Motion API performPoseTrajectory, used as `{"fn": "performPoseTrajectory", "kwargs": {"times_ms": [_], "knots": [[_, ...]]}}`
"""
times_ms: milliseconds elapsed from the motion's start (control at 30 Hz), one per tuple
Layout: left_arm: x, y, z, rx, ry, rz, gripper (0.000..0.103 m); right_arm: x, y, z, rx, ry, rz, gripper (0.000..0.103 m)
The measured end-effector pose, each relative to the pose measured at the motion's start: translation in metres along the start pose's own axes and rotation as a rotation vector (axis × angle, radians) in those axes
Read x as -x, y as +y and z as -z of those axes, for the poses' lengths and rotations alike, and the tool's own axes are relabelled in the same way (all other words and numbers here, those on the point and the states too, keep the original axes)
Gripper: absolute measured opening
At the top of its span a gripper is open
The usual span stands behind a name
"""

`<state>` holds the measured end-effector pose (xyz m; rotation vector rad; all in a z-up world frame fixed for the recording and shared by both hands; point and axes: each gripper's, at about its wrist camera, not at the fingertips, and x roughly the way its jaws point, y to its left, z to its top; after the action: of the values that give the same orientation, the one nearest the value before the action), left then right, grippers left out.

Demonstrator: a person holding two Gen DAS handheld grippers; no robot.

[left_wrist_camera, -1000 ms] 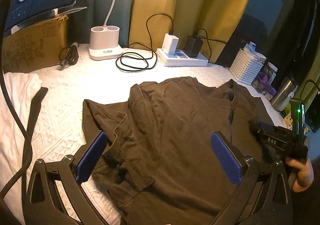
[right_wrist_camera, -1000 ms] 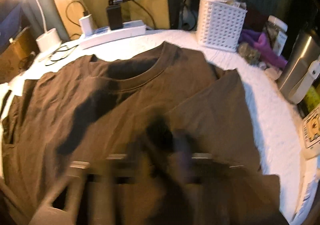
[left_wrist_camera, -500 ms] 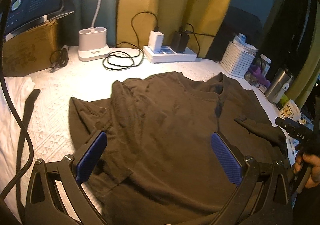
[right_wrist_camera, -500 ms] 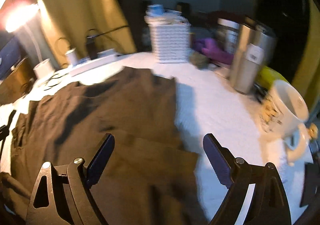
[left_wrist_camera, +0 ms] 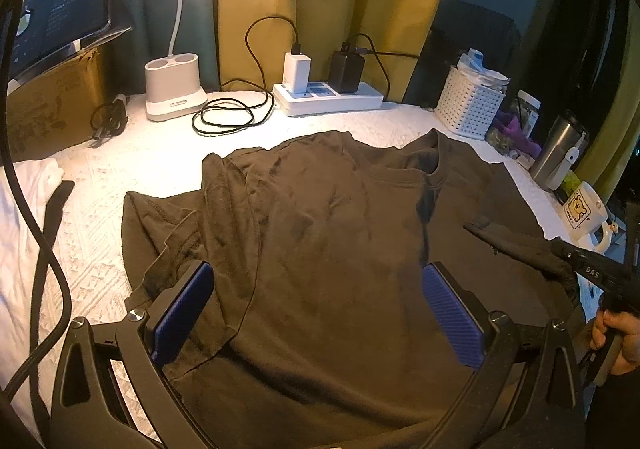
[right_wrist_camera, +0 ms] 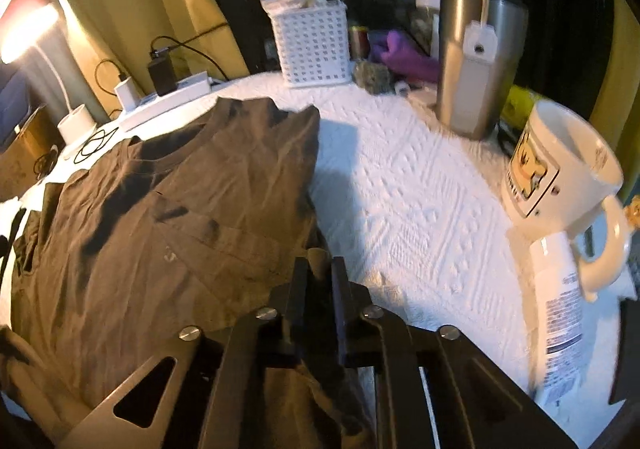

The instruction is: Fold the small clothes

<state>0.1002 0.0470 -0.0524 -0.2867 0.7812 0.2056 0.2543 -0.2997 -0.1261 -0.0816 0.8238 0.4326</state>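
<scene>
A dark brown T-shirt (left_wrist_camera: 332, 249) lies spread on the white textured cloth (left_wrist_camera: 152, 161), collar toward the back right. Its left sleeve is folded over the body. My left gripper (left_wrist_camera: 318, 309) is open and empty, hovering low over the shirt's lower part with blue pads on either side. My right gripper (right_wrist_camera: 320, 269) is shut on the shirt's right edge (right_wrist_camera: 316, 249), pinching a fold of fabric. The right gripper also shows at the right edge of the left wrist view (left_wrist_camera: 560, 249), at the shirt's right sleeve.
A white mug (right_wrist_camera: 560, 169), a steel tumbler (right_wrist_camera: 476, 61), a white bottle (right_wrist_camera: 560, 313) and a white basket (right_wrist_camera: 312, 41) stand right of the shirt. A power strip (left_wrist_camera: 328, 99), cables and a lamp base (left_wrist_camera: 174, 85) sit at the back. A cardboard box (left_wrist_camera: 44, 105) is at the left.
My right gripper, open half a second ago, has closed on the shirt's right edge. My left gripper stayed open and drew back a little, so the shirt sits farther off.
</scene>
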Motion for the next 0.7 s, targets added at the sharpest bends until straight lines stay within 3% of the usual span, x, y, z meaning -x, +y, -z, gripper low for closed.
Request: {"fn": "performPoseTrajectory", "kwargs": {"times_ms": [300, 700], "knots": [[0.013, 0.003, 0.006, 0.000, -0.021, 0.015, 0.102, 0.033, 0.040, 0.007, 0.096, -0.036, -0.040, 0.007], [0.030, 0.030, 0.033, 0.038, -0.017, 0.003, 0.102, 0.018, 0.091, 0.057, 0.168, 0.075, -0.108, 0.007]]}}
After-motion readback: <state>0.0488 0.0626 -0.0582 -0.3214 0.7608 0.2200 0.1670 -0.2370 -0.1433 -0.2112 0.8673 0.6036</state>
